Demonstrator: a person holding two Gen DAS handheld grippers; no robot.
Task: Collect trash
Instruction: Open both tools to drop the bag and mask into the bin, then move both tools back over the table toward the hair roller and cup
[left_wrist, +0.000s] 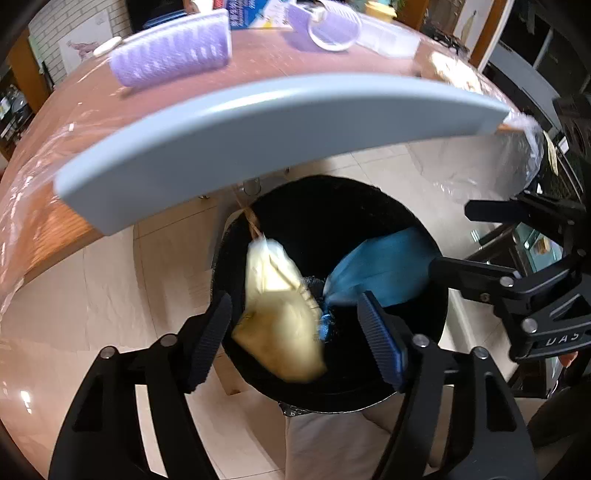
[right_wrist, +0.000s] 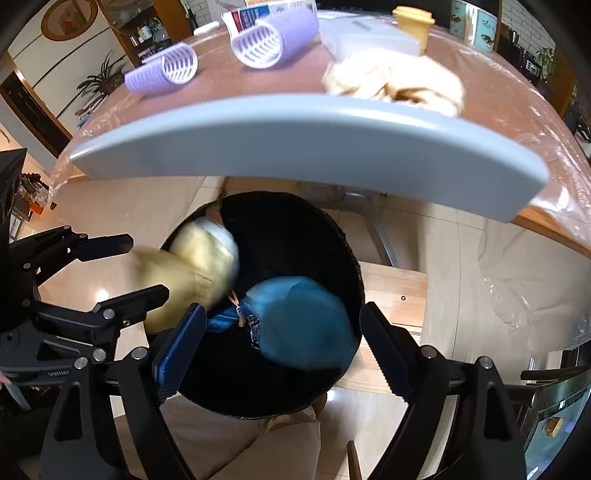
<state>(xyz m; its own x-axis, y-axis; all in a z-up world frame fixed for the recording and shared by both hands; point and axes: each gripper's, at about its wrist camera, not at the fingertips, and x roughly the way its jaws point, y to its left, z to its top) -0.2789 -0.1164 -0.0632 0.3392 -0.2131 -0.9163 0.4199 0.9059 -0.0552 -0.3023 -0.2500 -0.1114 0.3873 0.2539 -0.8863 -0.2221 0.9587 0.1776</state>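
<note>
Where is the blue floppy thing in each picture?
Left wrist view: the blue piece is right of centre, over the black bin, right of the yellow piece.
Right wrist view: the blue piece is low in the middle, between the open right gripper's fingers.
Shared landmark: the black bin below the grey table edge.

Both claws are held side by side, pointed downward. The left claw (left_wrist: 295, 332) is spread wide with nothing gripped between its fingers. The right claw (right_wrist: 282, 347) is likewise opened wide and empty.
</note>
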